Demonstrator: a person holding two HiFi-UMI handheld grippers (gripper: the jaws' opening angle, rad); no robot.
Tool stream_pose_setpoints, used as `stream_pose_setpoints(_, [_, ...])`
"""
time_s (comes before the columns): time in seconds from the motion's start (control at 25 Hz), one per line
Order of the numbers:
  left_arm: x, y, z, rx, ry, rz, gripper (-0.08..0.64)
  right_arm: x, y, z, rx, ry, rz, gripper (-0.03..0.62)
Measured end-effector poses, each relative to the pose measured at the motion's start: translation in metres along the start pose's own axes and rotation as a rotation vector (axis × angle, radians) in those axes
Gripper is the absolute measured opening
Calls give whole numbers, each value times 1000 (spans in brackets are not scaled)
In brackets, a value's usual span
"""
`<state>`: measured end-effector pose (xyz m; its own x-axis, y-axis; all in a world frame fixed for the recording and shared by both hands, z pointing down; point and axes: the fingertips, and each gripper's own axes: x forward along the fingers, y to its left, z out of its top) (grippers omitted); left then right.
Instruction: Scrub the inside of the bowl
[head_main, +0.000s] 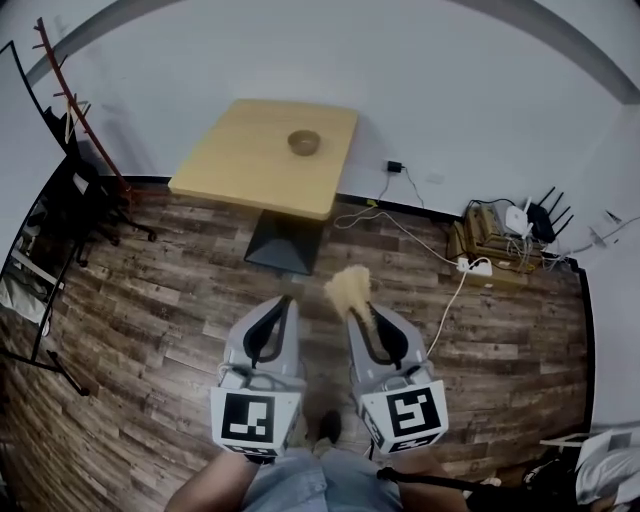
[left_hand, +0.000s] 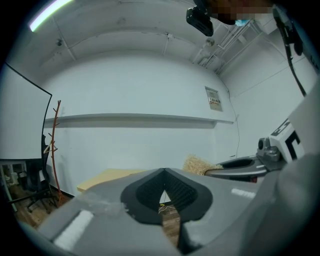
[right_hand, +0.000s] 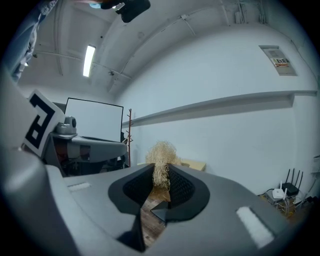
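Gripped a tan, tangled fibre scrubber (right_hand: 161, 154) in the right gripper (right_hand: 161, 174). Had the left gripper (left_hand: 164, 173) closed tip to tip, empty. Found the small round brown bowl (head_main: 304, 142) on the square light-wood table (head_main: 240, 160), well ahead.

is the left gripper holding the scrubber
No, the left gripper has its jaws closed tip to tip on nothing, while the straw-coloured scrubber is pinched in the right gripper.

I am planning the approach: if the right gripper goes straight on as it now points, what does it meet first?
Probably the table, reached first by the scrubber that the right gripper holds; nothing stands between. Height is unclear: it may pass above it.
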<state>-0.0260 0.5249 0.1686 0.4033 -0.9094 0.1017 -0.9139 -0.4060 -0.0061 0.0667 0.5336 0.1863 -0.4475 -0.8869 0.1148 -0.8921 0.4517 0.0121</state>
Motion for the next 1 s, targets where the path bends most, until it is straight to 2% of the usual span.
stream_pose_setpoints(0.16, [17, 17, -7, -7, 15, 4, 20, 21, 0, -6, 6, 10, 10, 74])
stream_pose_setpoints(0.4, [71, 49, -9, -31, 14, -15, 20, 82, -18, -6, -8, 35, 3, 74])
stream_pose_setpoints(0.72, [139, 121, 8, -58, -16, -28, 20, 180, -32, 17, -24, 32, -19, 74])
stream_pose_setpoints(1.0, [176, 165, 19, -31, -47, -56, 20, 235, -35, 37, -44, 5, -47, 74])
